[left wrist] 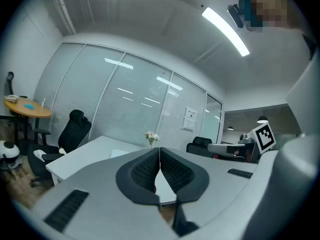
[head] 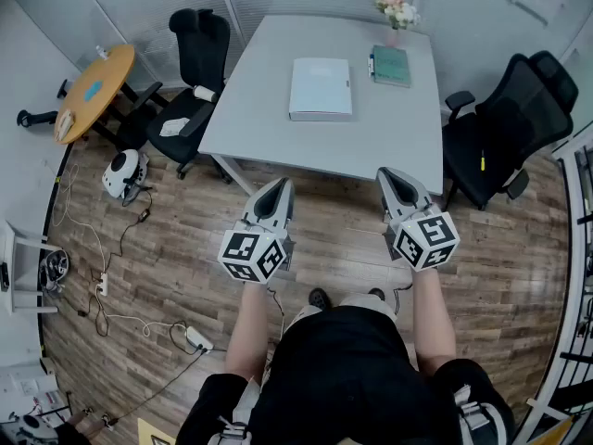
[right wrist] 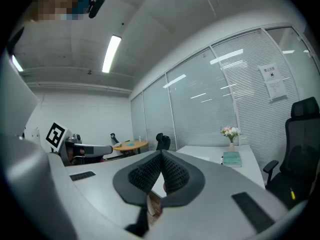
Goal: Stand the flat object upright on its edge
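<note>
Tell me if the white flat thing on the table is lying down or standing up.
Lying flat: the white flat object shows its broad face upward, resting on the table.

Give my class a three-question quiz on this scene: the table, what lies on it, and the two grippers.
1. True or false: the white flat box stands upright on the table.
2. Which lies nearest the flower vase? A) green book B) orange round table C) white helmet
3. Fill in: the jaws of the left gripper and right gripper are both ____.
Key: 1 false, it lies flat; 2 A; 3 shut.
</note>
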The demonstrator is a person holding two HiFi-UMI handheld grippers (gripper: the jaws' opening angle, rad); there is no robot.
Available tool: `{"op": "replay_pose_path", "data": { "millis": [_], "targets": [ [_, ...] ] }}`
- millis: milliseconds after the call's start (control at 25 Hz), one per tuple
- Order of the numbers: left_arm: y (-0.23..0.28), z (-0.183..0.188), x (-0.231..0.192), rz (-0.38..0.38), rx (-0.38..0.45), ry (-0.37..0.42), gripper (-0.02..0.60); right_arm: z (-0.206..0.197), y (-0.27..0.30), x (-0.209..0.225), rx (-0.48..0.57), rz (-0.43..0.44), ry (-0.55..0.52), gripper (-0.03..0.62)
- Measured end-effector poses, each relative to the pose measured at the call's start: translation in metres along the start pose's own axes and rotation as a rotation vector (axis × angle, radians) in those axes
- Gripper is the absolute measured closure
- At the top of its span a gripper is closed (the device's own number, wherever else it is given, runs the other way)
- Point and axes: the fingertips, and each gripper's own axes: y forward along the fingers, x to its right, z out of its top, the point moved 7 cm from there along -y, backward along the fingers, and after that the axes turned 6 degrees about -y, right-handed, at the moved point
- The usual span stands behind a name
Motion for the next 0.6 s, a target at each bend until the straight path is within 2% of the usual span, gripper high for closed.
{"op": "replay_pose_path", "data": {
  "millis": [360,600],
  "targets": [
    [-0.012,0.006,-0.002,-0.02,-0.041,0.032,0.558,0.008,0.0,-0.02,0.009,0.007,-0.024,0.577],
    [-0.021,0.015,-0.006,-0.055,-0.054,0.011,0.558,0.006,0.001,-0.026,0.012,-0.046,0.034,0.576]
  ]
}}
